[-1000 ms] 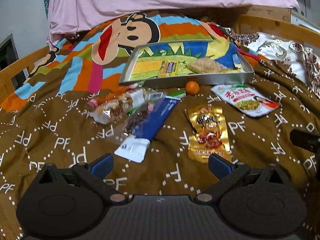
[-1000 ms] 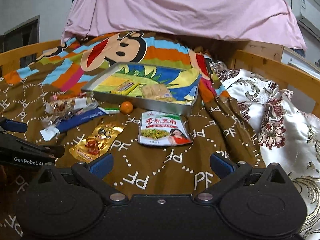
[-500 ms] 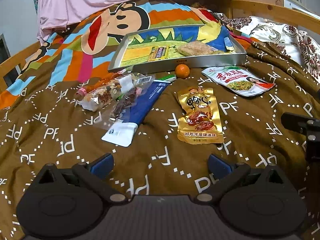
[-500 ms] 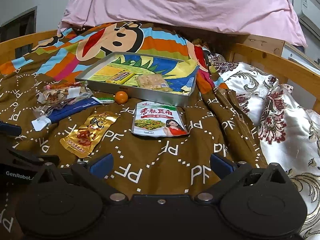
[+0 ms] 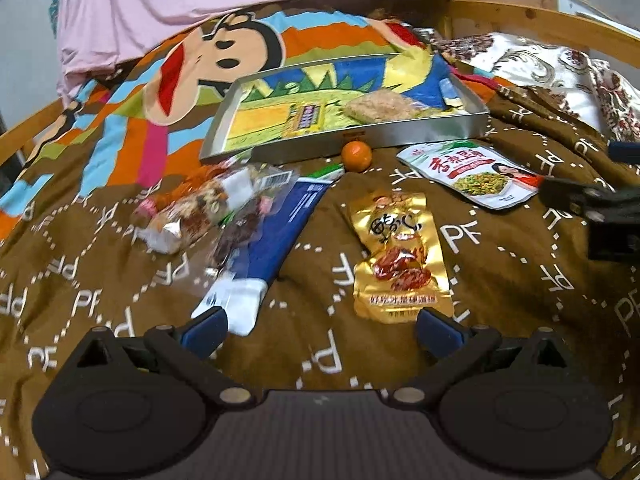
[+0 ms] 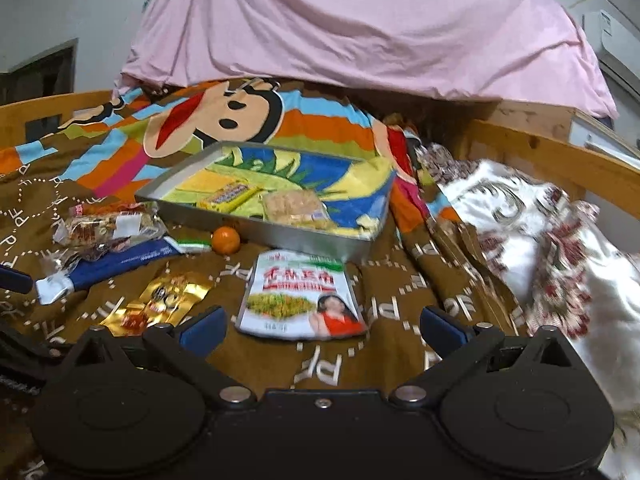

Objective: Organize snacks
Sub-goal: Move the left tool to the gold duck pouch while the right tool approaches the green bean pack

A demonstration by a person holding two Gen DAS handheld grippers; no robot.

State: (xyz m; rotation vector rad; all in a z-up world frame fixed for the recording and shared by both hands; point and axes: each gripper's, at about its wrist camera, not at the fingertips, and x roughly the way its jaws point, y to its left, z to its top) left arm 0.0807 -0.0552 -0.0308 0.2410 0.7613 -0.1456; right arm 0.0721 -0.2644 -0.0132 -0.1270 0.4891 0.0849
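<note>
Brown quilt [image 5: 320, 356] printed with white "PF" letters, spread over a wooden-framed bed, snacks scattered across it. At the far side, a shallow rectangular metal tray [image 5: 420, 136] lined with a bright cartoon print, holding a yellow wrapped candy bar [image 5: 306, 118] and a pale square cracker pack [image 5: 382, 107] side by side. Just in front of the tray wall, touching or nearly so, a small round orange fruit [image 5: 356, 156].

Left gripper [image 5: 320, 326] low over the quilt, blue-tipped fingers spread wide, nothing between them. Just beyond the right finger, a gold foil pouch with red meat pictured [image 5: 400, 256]; just beyond the left finger, the white end of a long blue-and-white packet [image 5: 276, 236] lying aslant. On that packet's far left, a clear-wrapped bundle of mixed snacks [image 5: 200, 212] (contents blurred).

Right gripper [image 6: 322, 326] likewise wide open and empty, hovering near the quilt. Straight ahead between its fingers, a white-and-green pouch showing green beans and a printed figure [image 6: 300, 296], flat on the quilt between gripper and tray. Floral satin bedding [image 6: 560, 240] bunched at the right; pink sheet [image 6: 360, 20] draped behind.
</note>
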